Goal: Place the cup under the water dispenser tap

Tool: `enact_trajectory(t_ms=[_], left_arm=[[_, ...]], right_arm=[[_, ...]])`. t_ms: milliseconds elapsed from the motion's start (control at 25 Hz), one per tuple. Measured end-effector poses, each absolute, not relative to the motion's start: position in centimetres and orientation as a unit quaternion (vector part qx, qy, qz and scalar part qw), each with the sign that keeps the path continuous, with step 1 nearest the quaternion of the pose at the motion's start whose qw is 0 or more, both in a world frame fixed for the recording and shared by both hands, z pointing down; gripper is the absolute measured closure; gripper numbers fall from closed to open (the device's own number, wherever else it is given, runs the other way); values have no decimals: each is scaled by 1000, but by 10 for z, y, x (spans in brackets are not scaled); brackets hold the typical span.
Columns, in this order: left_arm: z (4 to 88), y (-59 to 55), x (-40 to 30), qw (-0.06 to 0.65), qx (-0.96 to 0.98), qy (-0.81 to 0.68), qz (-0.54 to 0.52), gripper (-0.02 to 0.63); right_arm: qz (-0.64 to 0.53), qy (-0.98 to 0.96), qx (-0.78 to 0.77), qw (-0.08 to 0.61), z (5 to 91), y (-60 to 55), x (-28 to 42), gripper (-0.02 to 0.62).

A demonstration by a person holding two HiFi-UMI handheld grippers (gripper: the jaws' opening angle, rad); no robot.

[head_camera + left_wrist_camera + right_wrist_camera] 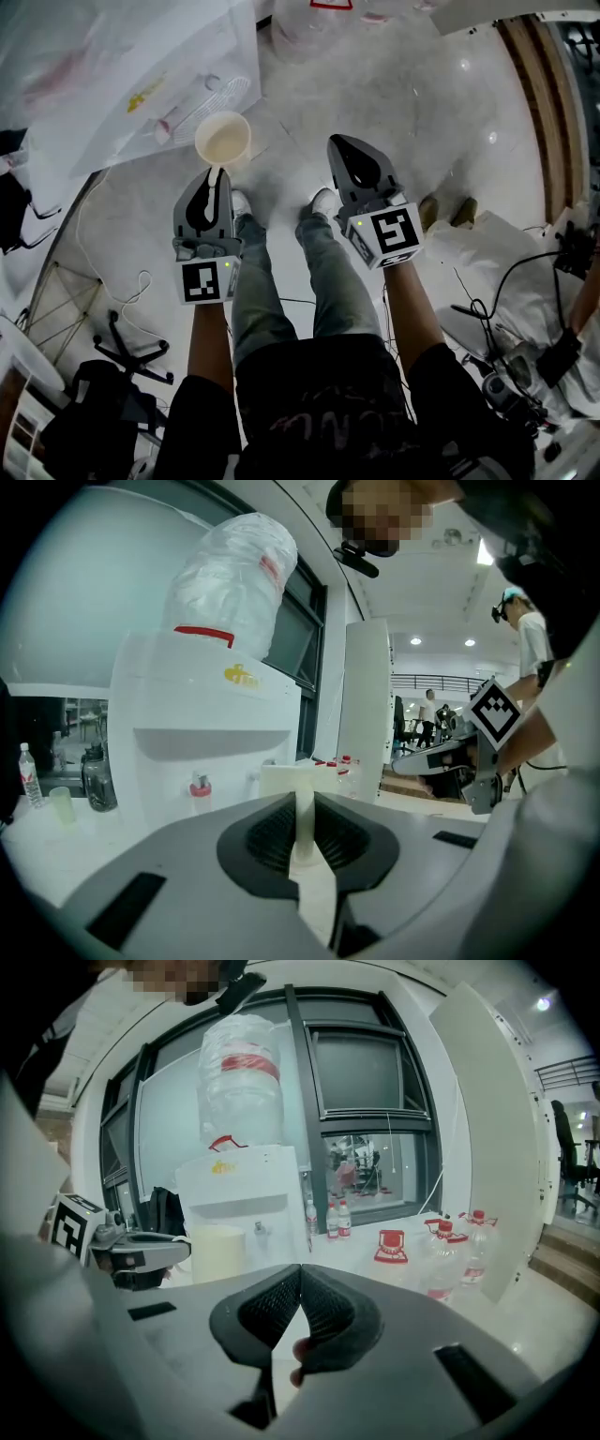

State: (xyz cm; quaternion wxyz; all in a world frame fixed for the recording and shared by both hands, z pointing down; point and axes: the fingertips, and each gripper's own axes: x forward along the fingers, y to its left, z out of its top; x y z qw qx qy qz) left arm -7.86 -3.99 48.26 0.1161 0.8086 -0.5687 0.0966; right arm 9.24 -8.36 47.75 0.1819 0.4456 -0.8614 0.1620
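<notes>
- The left gripper was clamped on the wall of the cup, one jaw inside the rim and one outside. The cup was upright, mouth up, carried in the air just in front of the water dispenser.
- The right gripper had its jaws together on nothing, beside the left one.
- Step judged: bring the cup under a tap. The red tap and a second tap sat in the recess. Best to keep the cup level, slide it in low and centre the rim beneath the spout.
- The thin wall could buckle, so the grip should be gentle.
- Around: a large bottle on top, and red-capped bottles to the right, well apart. Nothing seen blocked the taps.
</notes>
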Motion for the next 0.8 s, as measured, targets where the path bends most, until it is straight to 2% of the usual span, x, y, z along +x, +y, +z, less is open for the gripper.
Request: enact_trajectory(t_ms=[800], left_arm=[[600, -96, -83, 75, 803, -586, 79, 560]], right_arm=[[136, -870, 429, 199, 602, -121, 106, 580]])
